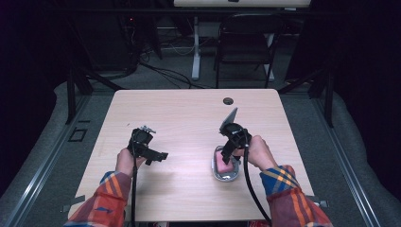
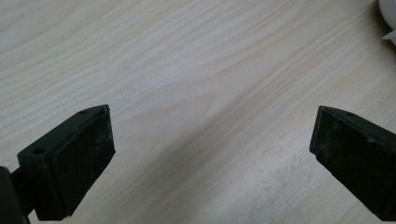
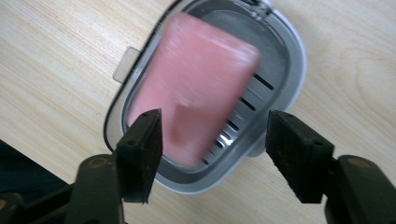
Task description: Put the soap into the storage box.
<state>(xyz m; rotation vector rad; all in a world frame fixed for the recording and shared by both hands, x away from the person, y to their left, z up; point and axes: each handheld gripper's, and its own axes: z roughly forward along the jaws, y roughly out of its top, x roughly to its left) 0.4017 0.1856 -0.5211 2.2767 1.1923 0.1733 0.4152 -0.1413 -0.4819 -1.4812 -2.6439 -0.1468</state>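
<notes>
Pale wood desk (image 1: 189,118), dark room behind. Grey soap dish (image 3: 285,60) sits near the desk's front right corner, the pink soap bar (image 3: 201,79) lying in it. Right gripper (image 3: 212,140) hovers above the bar, jaws apart and gripping nothing, apparently lined up over it. Left gripper (image 2: 210,154) idles toward the front left, jaws wide, empty.

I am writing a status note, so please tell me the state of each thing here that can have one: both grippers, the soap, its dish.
Left gripper: open, nothing between the jaws, over bare table.
Right gripper: open, jaws apart above the soap, not pressing it.
Soap: lying in the dish, blurred.
Dish: flat on the table, uncovered, holding the soap.
</notes>
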